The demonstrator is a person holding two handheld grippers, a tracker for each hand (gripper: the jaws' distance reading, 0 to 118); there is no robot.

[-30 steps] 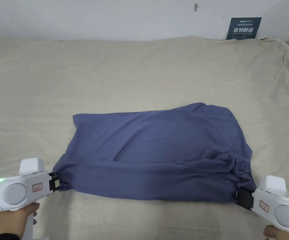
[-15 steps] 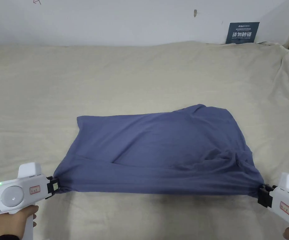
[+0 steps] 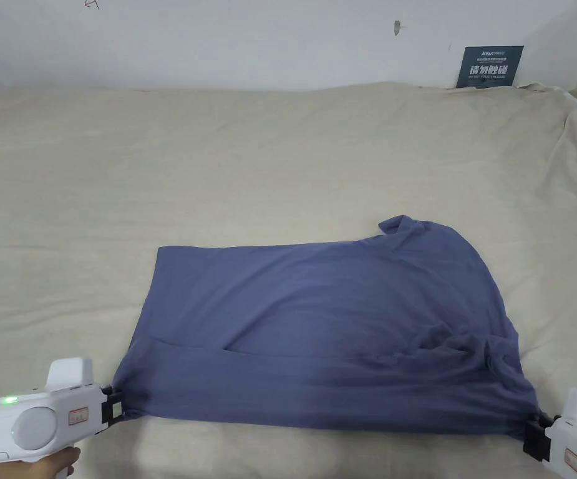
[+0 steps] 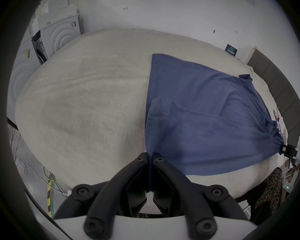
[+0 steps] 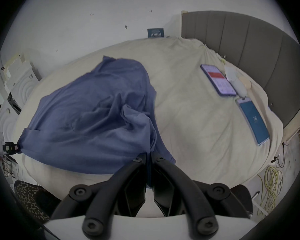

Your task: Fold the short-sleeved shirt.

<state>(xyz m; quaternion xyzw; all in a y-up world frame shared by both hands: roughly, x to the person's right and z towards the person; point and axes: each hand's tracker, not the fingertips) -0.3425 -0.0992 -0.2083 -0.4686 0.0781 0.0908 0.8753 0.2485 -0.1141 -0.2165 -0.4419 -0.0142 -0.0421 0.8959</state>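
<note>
A blue short-sleeved shirt point(image 3: 324, 330) lies spread on the beige bed, its near edge stretched taut between both grippers. My left gripper point(image 3: 120, 410) is shut on the near left corner; in the left gripper view the shirt point(image 4: 206, 115) runs from between the closed jaws point(image 4: 150, 157). My right gripper point(image 3: 533, 430) is shut on the bunched near right corner, and the right gripper view shows the shirt point(image 5: 87, 108) pinched at its jaws point(image 5: 149, 154). A small flap sticks up at the far right edge.
The beige sheet point(image 3: 218, 162) covers the whole bed, with wide free room beyond the shirt. Two phones point(image 5: 217, 81) point(image 5: 253, 122) and small white items lie on the bed to the right, near a grey headboard point(image 5: 249, 53). A dark sign point(image 3: 491, 65) leans on the wall.
Both grippers have pulled the near edge of the shirt toward me and farther apart, stretching it flatter. The far right part slid nearer and a small flap now stands up there.
</note>
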